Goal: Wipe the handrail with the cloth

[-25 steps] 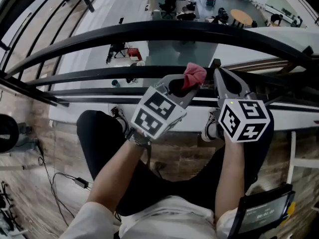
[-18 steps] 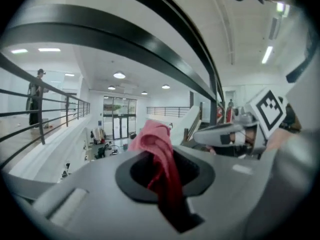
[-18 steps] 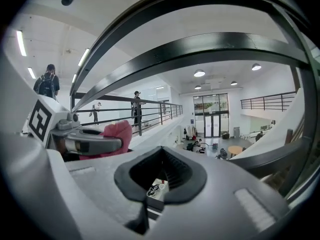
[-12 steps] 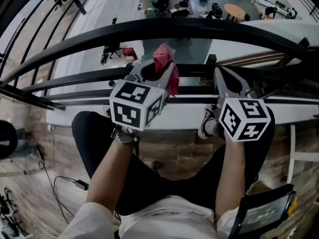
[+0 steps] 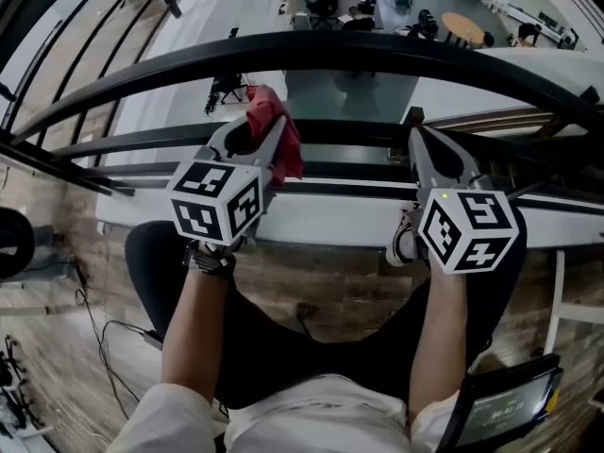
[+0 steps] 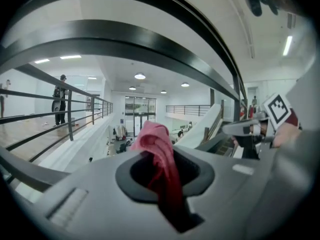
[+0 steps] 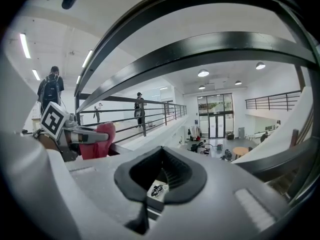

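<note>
Just below the dark handrail (image 5: 377, 53), the left gripper (image 5: 253, 130) clamps the red cloth (image 5: 286, 144), apparently poised to wipe, while the right gripper (image 5: 425, 147) sits closed on nothing.

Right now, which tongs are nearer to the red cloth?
Left. The left tongs grip the cloth itself; the right tongs, shut and empty, sit apart from it, farther right at the railing.

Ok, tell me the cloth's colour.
The cloth is pinkish red, clearest in the left gripper view.
</note>
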{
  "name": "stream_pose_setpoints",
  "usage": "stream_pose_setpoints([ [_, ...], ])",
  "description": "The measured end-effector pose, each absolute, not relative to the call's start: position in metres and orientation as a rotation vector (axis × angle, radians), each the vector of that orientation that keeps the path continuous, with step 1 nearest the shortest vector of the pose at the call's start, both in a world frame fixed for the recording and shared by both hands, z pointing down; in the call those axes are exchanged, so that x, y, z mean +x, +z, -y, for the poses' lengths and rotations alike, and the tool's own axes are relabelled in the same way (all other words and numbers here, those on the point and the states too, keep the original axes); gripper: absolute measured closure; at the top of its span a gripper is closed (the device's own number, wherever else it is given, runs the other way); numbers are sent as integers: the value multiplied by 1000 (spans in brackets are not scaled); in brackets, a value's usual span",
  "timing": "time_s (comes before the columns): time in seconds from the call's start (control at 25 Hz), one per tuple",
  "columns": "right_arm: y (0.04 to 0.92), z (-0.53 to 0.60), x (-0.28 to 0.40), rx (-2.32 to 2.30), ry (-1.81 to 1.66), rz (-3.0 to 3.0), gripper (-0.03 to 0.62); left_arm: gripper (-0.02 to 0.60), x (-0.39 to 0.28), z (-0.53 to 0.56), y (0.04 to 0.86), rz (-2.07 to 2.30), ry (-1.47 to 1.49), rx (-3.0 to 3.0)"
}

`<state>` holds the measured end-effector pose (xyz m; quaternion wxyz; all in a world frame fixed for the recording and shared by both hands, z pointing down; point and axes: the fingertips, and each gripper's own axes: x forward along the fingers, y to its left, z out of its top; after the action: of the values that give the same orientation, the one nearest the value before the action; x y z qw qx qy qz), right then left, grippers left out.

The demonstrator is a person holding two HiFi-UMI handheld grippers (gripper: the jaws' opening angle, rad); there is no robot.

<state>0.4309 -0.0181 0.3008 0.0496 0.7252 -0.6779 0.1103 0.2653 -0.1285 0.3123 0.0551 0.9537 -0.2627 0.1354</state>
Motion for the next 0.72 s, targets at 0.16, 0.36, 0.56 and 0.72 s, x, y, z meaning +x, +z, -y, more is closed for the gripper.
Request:
stream_pose_setpoints([
  [0.16, 303, 24, 418, 2178, 334, 2074, 592, 515, 246, 138, 313, 842, 408, 2881],
  [0.36, 302, 34, 399, 2133, 328, 2103, 592, 515, 223, 150, 313, 903, 424, 2870],
  [0.56, 303, 42, 384, 2095, 321, 2131, 592, 515, 190, 168, 314, 998, 400, 2819],
  [0.72, 303, 46, 378, 2068, 318, 2142, 592, 515, 171, 180, 313, 1076, 401, 2792],
])
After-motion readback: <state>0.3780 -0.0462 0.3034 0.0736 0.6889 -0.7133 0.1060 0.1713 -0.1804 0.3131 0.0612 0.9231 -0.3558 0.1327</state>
